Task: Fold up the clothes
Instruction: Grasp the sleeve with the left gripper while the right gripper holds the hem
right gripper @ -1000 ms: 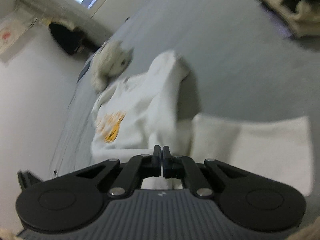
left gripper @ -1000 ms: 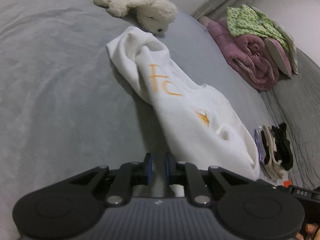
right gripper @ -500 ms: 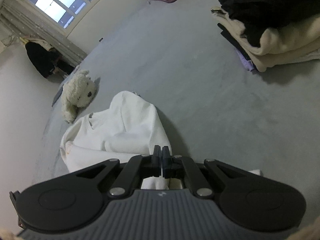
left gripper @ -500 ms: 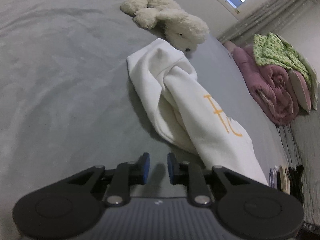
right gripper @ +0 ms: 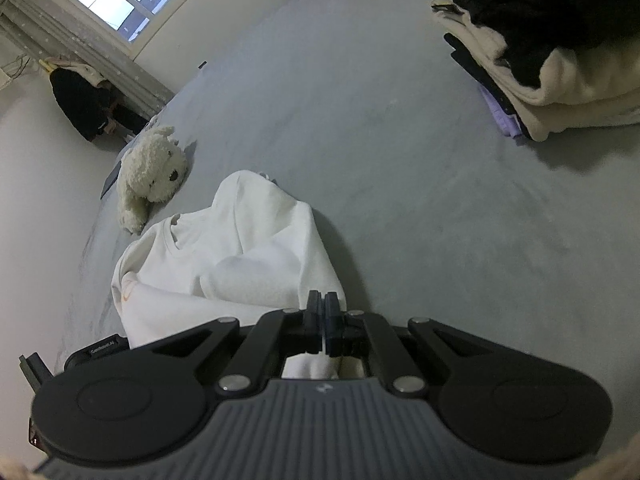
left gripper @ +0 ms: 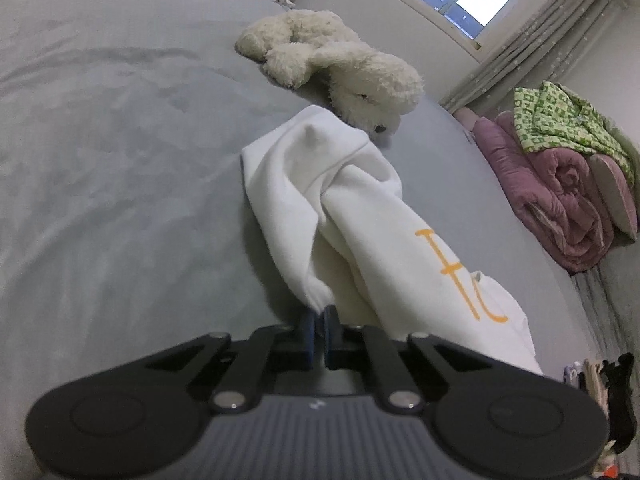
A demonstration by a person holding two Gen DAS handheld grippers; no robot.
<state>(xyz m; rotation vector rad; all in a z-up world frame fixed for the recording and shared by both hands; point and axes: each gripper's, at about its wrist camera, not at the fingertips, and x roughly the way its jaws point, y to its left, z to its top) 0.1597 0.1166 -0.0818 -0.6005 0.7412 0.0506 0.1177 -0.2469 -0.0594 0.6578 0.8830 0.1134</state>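
Left gripper [left gripper: 319, 312] jaws, apart before, now pinch white sweatshirt [left gripper: 320, 184]; right gripper [right gripper: 323, 300] likewise

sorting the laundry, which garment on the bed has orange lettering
The white sweatshirt pinched by the left tool, lying beside the plush dog. The stacked clothes show only black, cream and purple.

right hand-held gripper [right gripper: 322, 320] apparently pinching white sweatshirt [right gripper: 240, 256], plush dog [right gripper: 150, 172] beyond

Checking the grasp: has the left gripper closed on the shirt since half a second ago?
Yes. The left gripper, then open short of the shirt, is now shut on its near edge; the plush dog stays beyond.
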